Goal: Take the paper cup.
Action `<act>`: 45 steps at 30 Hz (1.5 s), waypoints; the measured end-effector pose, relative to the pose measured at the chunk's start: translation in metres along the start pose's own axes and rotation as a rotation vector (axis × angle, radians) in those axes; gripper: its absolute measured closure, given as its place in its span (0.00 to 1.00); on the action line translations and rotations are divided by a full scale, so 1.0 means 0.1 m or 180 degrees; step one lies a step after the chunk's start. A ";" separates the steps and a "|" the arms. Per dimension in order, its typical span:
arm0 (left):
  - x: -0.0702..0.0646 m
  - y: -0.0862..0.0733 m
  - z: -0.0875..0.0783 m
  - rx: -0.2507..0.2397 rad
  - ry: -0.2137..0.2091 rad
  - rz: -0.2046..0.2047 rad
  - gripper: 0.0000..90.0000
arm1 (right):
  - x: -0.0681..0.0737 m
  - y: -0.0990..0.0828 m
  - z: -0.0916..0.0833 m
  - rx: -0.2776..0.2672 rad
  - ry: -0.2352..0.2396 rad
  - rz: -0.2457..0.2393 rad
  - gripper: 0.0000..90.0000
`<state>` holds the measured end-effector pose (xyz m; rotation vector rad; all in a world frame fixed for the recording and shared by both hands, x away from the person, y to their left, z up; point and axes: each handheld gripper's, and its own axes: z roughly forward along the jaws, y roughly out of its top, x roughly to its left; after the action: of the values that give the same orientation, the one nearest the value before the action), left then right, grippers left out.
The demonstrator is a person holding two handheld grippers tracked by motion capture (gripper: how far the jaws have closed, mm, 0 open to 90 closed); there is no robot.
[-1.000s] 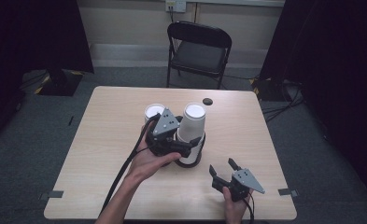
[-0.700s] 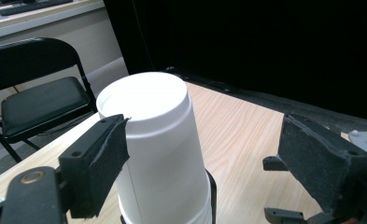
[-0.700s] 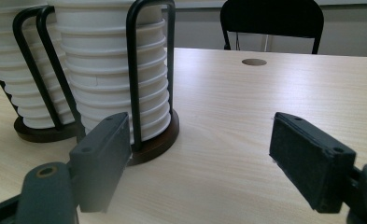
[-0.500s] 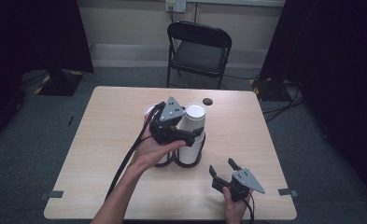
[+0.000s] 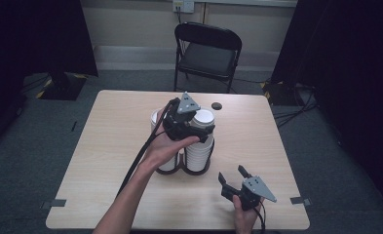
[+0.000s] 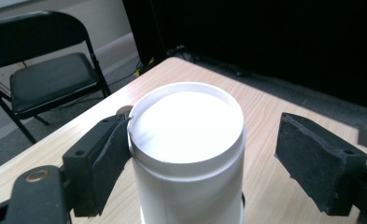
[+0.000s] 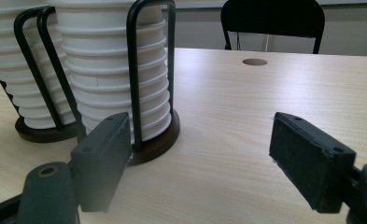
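Stacks of white ribbed paper cups (image 5: 200,141) stand in a dark two-post wire holder (image 5: 186,168) at the middle of the pale wood-grain surface (image 5: 106,146). The left tongs (image 5: 195,127), held in a bare hand (image 5: 162,151), hang over the right-hand stack, and their jaws have just been closing around its top cup (image 6: 186,140). In the left gripper view one black pad (image 6: 104,158) touches the cup's rim while the other pad (image 6: 314,161) stands apart from it, so the cup sits between the jaws but is not yet clamped. The right tongs (image 5: 232,176) rest near the front edge of the surface, well apart from the holder, jaws spread wide with nothing between them. The right gripper view looks across the wood at the holder's round brown base (image 7: 158,140) and the black uprights around the cups. A small dark round hole (image 5: 217,105) lies in the surface beyond the stacks. A black folding chair (image 5: 206,51) stands behind the surface.
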<state>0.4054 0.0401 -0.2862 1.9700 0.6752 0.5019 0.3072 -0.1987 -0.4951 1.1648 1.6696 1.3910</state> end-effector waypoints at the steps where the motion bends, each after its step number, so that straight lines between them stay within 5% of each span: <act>1: 0.00 0.00 0.01 0.0023 0.0008 0.0017 0.19 | 0.00 0.00 0.00 0.0000 0.0000 0.0000 0.23; 29: 0.10 -0.05 0.37 0.0692 -0.0075 0.0127 0.18 | 0.01 0.00 0.00 0.0007 -0.0016 -0.0018 0.23; 45: 0.11 -0.08 0.37 0.0575 -0.0082 0.0114 0.20 | 0.01 0.00 0.00 0.0007 -0.0018 -0.0033 0.23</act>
<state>0.4337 0.0256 -0.3092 2.1576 0.6905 0.4495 0.3069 -0.1972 -0.4950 1.1588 1.6712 1.3786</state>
